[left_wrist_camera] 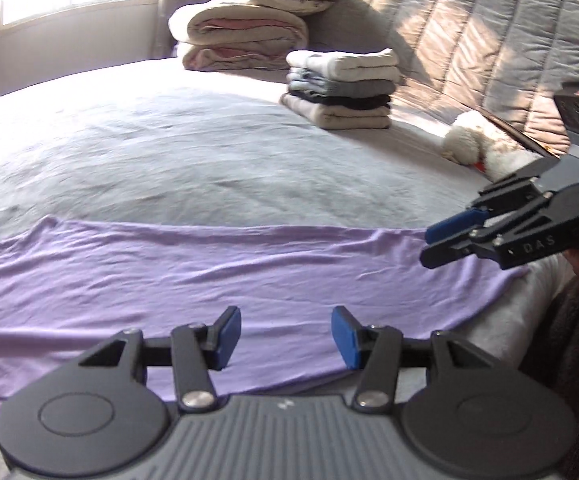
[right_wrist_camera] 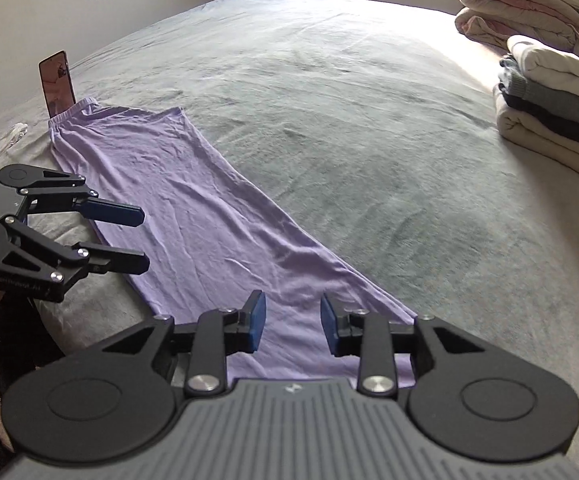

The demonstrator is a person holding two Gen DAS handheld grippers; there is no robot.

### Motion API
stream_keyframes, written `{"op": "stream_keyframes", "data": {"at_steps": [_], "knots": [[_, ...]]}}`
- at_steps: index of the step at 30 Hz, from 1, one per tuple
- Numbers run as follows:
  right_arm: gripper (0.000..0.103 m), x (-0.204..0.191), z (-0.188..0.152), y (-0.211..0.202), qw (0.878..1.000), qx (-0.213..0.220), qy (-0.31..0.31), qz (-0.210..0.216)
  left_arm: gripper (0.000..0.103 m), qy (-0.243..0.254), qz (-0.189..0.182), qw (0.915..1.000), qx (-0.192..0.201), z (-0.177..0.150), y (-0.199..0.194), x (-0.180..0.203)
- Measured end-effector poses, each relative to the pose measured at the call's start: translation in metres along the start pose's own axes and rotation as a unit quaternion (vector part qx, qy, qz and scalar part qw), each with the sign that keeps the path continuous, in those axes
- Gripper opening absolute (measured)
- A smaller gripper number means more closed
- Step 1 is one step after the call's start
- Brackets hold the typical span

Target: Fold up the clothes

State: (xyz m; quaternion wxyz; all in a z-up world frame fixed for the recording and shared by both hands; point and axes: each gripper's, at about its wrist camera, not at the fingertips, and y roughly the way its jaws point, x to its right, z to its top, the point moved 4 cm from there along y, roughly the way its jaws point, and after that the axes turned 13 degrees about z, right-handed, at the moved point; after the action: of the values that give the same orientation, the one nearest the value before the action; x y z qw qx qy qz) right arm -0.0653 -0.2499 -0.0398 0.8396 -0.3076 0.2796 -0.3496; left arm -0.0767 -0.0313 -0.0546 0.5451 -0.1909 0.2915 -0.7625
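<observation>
Lavender garment (right_wrist_camera: 193,208), long and narrow, lies flat along the near edge of my bed (right_wrist_camera: 329,100), running from the bottom centre of the right wrist view up to its elastic-looking end at the upper left. In the left wrist view the same cloth fills the lower half of the frame as a wide band from left edge to right.

Nearest in each view are my own tongs. My left gripper (left_wrist_camera: 285,338) sits at the bottom centre of its view, blue pads (left_wrist_camera: 225,338) spread well apart over the lavender fabric, holding nothing. My right gripper (right_wrist_camera: 292,326) sits likewise at the bottom centre of its view, pads parted, nothing between them, above the wide end of the garment.

Each tong also shows in the other's view: the right one at the right edge of the left view, fingers only narrowly apart, above the cloth's right end; the left one at the left edge of the right view, fingers parted, beside the garment's near edge.

Farther off, a phone (right_wrist_camera: 56,84) stands upright at the upper left of the right view, just behind the garment's far end. A white plush toy (left_wrist_camera: 477,142) lies at the right of the left view. Beyond, a stack of folded clothes (left_wrist_camera: 341,88) rests on the bed, with folded quilts (left_wrist_camera: 241,36) piled behind it near a quilted headboard (left_wrist_camera: 489,28).
</observation>
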Motion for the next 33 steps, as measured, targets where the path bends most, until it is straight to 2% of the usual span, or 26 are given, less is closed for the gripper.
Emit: {"op": "stream_keyframes", "data": {"at_steps": [3, 6, 8, 11, 17, 19, 21, 24, 25, 27, 31, 33], "knots": [[0.035, -0.024, 0.014, 0.022, 1.000, 0.009, -0.016, 0.016, 0.051, -0.045, 0.058, 0.9973, -0.005, -0.006, -0.003, -0.044], [0.035, -0.049, 0.029, 0.046, 0.999, 0.022, -0.027, 0.032, 0.051, -0.103, 0.105, 0.9890, -0.007, -0.012, -0.007, -0.091], [0.035, -0.068, 0.041, 0.063, 0.998, 0.041, -0.027, 0.042, 0.051, -0.154, 0.135, 0.9788, -0.009, -0.017, -0.010, -0.124], [0.035, -0.098, 0.057, 0.084, 0.996, 0.065, -0.042, 0.055, 0.051, -0.243, 0.171, 0.9547, -0.017, -0.025, -0.016, -0.173], [0.033, -0.150, 0.082, 0.125, 0.989, 0.077, -0.081, 0.095, 0.046, -0.344, 0.211, 0.9151, -0.003, -0.048, -0.030, -0.233], [0.028, -0.161, 0.086, 0.139, 0.988, 0.072, -0.091, 0.107, 0.045, -0.366, 0.221, 0.9040, 0.007, -0.053, -0.036, -0.244], [0.027, -0.170, 0.089, 0.151, 0.986, 0.066, -0.096, 0.117, 0.045, -0.377, 0.231, 0.8969, 0.014, -0.057, -0.040, -0.251], [0.026, -0.177, 0.092, 0.162, 0.985, 0.060, -0.102, 0.125, 0.042, -0.408, 0.233, 0.8826, 0.022, -0.062, -0.040, -0.264], [0.021, -0.179, 0.092, 0.166, 0.985, 0.058, -0.105, 0.127, 0.037, -0.420, 0.233, 0.8768, 0.025, -0.064, -0.039, -0.269], [0.015, -0.184, 0.094, 0.173, 0.984, 0.055, -0.109, 0.132, 0.033, -0.442, 0.234, 0.8650, 0.036, -0.067, -0.044, -0.275], [0.012, -0.193, 0.098, 0.188, 0.982, 0.048, -0.118, 0.143, 0.027, -0.485, 0.236, 0.8398, 0.057, -0.074, -0.053, -0.287], [0.012, -0.197, 0.100, 0.195, 0.980, 0.044, -0.122, 0.148, 0.027, -0.494, 0.239, 0.8331, 0.068, -0.074, -0.058, -0.291]]}}
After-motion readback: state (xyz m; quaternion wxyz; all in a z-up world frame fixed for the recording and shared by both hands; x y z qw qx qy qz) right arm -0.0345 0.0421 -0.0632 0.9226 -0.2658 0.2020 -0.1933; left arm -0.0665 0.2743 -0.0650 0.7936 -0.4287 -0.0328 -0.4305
